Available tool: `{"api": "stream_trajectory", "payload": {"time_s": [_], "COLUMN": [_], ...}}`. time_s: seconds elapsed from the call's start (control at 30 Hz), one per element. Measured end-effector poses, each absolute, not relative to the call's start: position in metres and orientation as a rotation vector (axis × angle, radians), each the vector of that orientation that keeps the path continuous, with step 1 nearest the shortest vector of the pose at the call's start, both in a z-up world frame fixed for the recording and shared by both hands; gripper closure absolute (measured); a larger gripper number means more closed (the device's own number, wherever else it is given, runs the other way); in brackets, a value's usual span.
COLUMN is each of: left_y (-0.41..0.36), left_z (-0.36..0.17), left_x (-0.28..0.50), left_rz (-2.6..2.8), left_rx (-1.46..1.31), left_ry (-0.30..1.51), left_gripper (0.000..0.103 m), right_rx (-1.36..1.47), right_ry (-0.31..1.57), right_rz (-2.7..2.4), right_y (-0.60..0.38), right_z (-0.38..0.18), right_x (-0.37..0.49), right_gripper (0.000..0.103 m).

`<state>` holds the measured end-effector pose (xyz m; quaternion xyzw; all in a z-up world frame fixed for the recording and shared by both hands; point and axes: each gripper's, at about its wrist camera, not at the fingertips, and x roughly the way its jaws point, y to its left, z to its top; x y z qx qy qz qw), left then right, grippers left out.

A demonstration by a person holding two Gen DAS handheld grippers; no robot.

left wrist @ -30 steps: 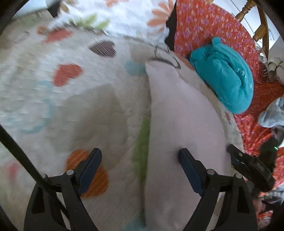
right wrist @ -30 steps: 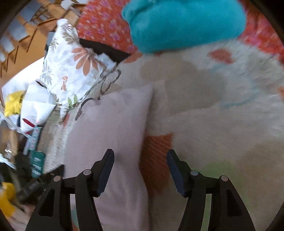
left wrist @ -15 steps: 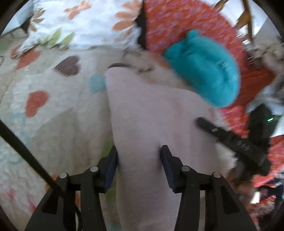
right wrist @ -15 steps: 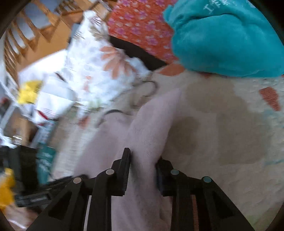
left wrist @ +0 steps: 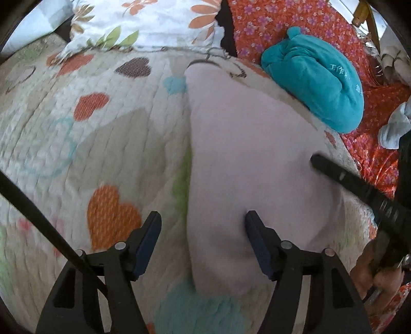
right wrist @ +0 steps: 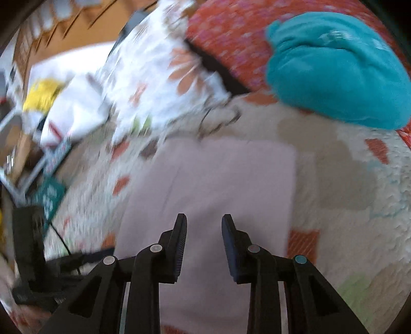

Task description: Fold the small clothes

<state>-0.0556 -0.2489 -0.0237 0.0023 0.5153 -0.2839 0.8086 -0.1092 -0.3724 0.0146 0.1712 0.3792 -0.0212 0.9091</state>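
Left wrist view: the left gripper (left wrist: 203, 226) hangs with its jaws spread wide over the pale pink folded cloth (left wrist: 246, 159), holding nothing. The cloth lies flat on the white quilted bedspread with coloured hearts (left wrist: 77, 144); its long left edge runs straight between the fingers, with bare quilt open to the left. A teal plush bundle (left wrist: 316, 82) sits just beyond the cloth's far right corner on an orange floral sheet (left wrist: 282, 23). The right gripper (left wrist: 341, 177) enters from the right, mostly cut off.

Right wrist view, motion-blurred: the right gripper (right wrist: 204, 231) hovers over the same cloth (right wrist: 226, 179), jaws parted and empty. A white floral pillow (right wrist: 154, 84) lies beyond; clutter at left is unreadable.
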Motion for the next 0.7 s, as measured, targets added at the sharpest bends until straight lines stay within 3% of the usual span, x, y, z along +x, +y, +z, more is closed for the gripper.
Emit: {"api": "stream_trajectory", "payload": {"time_s": [0.13, 0.27, 0.43, 0.5, 0.57, 0.63, 0.7], "left_y": [-0.237, -0.232, -0.215, -0.201, -0.189, -0.178, -0.167], "left_z": [-0.032, -0.026, 0.000, 0.015, 0.033, 0.051, 0.070], "left_x": [-0.062, -0.072, -0.097, -0.113, -0.136, -0.163, -0.188], "left_rz": [-0.596, -0.597, -0.535, -0.481, -0.409, -0.368, -0.347], "left_rx": [-0.016, 0.002, 0.089, 0.124, 0.135, 0.121, 0.114], "left_ry": [1.123, 1.084, 0.865, 0.737, 0.595, 0.467, 0.374], "left_gripper": [0.034, 0.034, 0.034, 0.029, 0.011, 0.001, 0.000], "right_rx": [0.211, 0.258, 0.307, 0.302, 0.310, 0.300, 0.268], "right_ry": [0.926, 0.967, 0.903, 0.855, 0.797, 0.739, 0.688], "right_rz": [-0.097, -0.182, -0.252, -0.281, -0.302, -0.324, -0.347], "right_y": [-0.348, -0.361, -0.377, -0.378, -0.380, -0.378, -0.370], "right_z": [-0.008, -0.021, -0.004, 0.009, 0.022, 0.035, 0.047], "right_x": [-0.122, -0.157, -0.194, -0.210, -0.226, -0.242, -0.249], "right_gripper": [0.072, 0.076, 0.073, 0.070, 0.064, 0.061, 0.057]}}
